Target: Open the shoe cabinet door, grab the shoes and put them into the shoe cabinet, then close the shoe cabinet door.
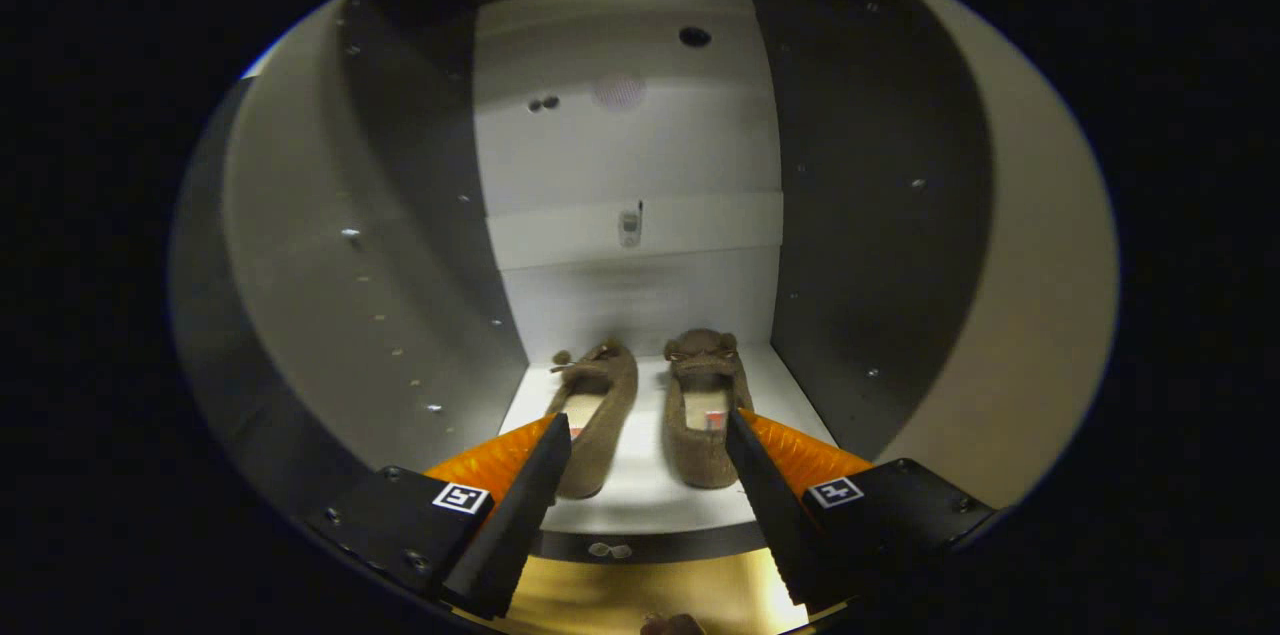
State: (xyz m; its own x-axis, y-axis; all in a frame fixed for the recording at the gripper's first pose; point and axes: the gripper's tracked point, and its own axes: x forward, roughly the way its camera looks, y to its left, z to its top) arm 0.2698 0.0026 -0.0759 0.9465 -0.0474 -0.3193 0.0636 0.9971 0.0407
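The gripper [648, 435] sits at the mouth of the cabinet [400, 295] with its fingers [520, 500] spread wide and holding nothing. Just ahead, on the white shelf [640, 490], lie the two brown shoes [650, 410], side by side, toes toward the back wall. The left shoe [598, 415] angles slightly, its heel beside the left fingertip; the right shoe [703, 410] lies straight, its heel just inside the right fingertip.

Judging from this, the shoes are placed and the step in hand is to back out and shut the door. To do it well, draw the fingers straight back along the line they came in on, keeping them wide so neither tip drags a heel out over the shelf edge. The right finger looks closest to its shoe, so it needs the most care. Once outside, swing round to the door's free edge and push it flat.

The door cannot be identified with certainty: the pale curved panels flanking the opening may be door or cabinet side, and the lens bends them too much to tell. Whether the fingertips touch the heels is unclear. Farther in, the back wall [630, 165] carries a small fitting [629, 227] and some holes, all too small to identify. A dark object below the fingers is cut off.
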